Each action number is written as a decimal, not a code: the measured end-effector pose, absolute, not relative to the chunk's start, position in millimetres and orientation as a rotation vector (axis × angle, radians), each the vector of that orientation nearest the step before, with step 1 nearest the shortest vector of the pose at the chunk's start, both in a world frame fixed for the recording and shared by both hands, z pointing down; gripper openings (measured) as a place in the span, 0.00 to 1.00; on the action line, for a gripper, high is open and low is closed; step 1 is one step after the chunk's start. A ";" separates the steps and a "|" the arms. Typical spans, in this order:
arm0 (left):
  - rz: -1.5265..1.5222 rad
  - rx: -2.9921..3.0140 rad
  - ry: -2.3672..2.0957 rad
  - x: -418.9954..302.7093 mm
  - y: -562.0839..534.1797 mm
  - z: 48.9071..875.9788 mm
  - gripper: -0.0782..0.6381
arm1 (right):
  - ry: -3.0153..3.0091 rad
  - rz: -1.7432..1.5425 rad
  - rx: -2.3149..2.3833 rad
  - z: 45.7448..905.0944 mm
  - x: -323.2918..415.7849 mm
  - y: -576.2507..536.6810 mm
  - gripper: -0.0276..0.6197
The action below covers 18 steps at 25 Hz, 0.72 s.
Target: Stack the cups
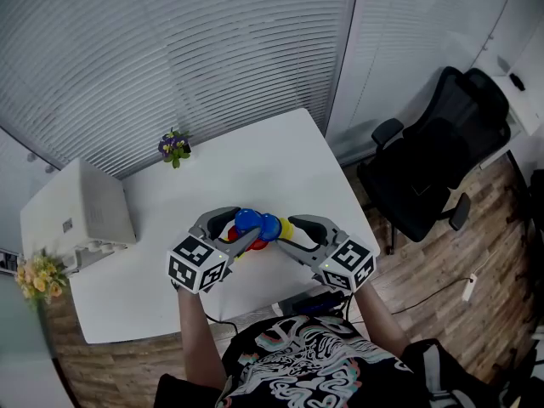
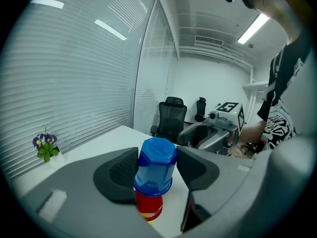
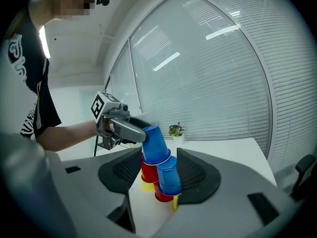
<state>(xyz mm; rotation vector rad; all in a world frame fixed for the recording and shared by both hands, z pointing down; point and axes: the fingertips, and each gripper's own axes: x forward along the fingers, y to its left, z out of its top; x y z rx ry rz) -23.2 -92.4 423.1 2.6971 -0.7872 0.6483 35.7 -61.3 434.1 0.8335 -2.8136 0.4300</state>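
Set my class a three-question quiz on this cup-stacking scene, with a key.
1. True or false: the left gripper has nothing between its jaws.
2. Which cup sits directly under the upside-down blue plastic cup in that gripper? A yellow, B red, C green.
3. How many blue cups show in the right gripper view?
Key: 1 false, it grips the blue cup. 2 B, the red plastic cup. 3 two; the second blue cup stands between the right gripper's jaws.

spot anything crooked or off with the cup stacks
Yes: the blue cup clamped in the left gripper is tilted over a red cup, not seated square on it. Nothing looks spilled or damaged.
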 end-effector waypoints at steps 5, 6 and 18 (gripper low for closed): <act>0.633 2.689 -0.787 -23.8 -93.1 424.2 0.45 | -2.816 0.435 0.832 435.1 35.5 -62.3 0.39; 0.632 2.690 -0.788 -23.7 -93.0 423.9 0.45 | -2.816 0.434 0.832 435.0 35.7 -62.6 0.39; 0.603 2.694 -0.808 -23.4 -92.4 418.6 0.47 | -2.816 0.429 0.833 432.3 40.3 -62.8 0.40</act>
